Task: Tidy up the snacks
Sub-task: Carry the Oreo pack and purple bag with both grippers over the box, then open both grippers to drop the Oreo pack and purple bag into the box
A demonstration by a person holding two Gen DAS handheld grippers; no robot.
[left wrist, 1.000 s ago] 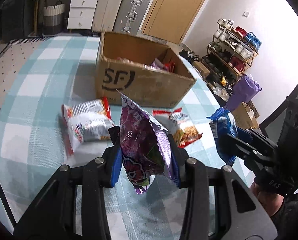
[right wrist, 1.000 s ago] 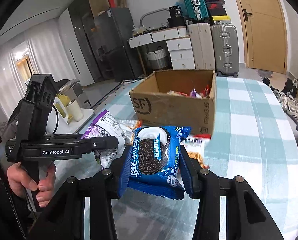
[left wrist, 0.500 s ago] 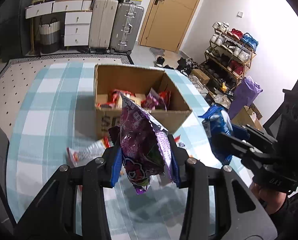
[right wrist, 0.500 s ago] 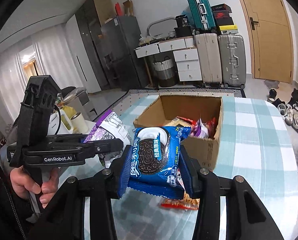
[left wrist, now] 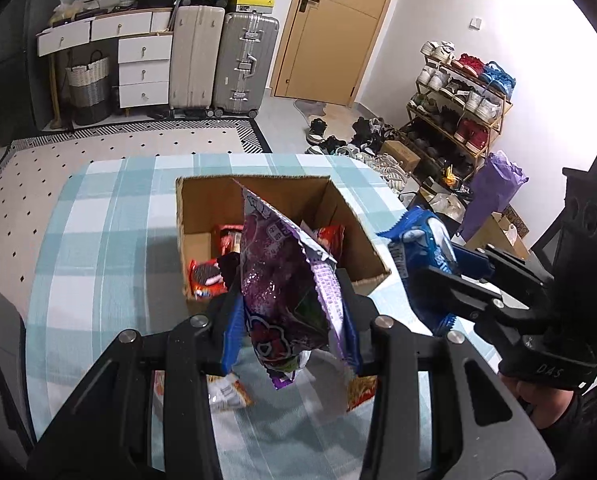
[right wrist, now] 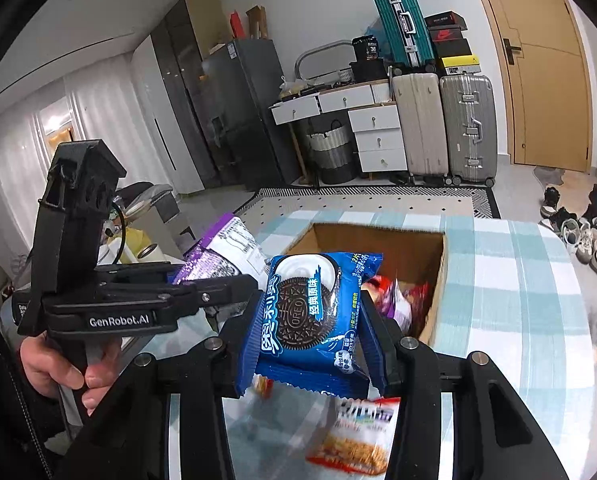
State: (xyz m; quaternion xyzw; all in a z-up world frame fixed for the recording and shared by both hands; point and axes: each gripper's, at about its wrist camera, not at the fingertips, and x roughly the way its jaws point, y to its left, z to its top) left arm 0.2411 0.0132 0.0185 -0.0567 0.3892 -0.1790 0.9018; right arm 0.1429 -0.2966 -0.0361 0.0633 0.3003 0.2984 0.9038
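While both grippers hang near the box [left wrist: 282,216], left gripper [left wrist: 290,332] fingers clamp the purple bag [left wrist: 282,288] and right gripper [right wrist: 310,344] fingers clamp the Oreo pack [right wrist: 310,316]: light, crinkly, slippery film, contents crushable, so pinch mid-body.

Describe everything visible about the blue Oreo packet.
The blue Oreo packet is a glossy plastic wrapper with crimped ends, printed with a dark sandwich cookie, white cream and white Chinese lettering. The right gripper pinches it at both sides, upright, lifted off the table in front of the open cardboard box. It looks sealed and slightly puffed.
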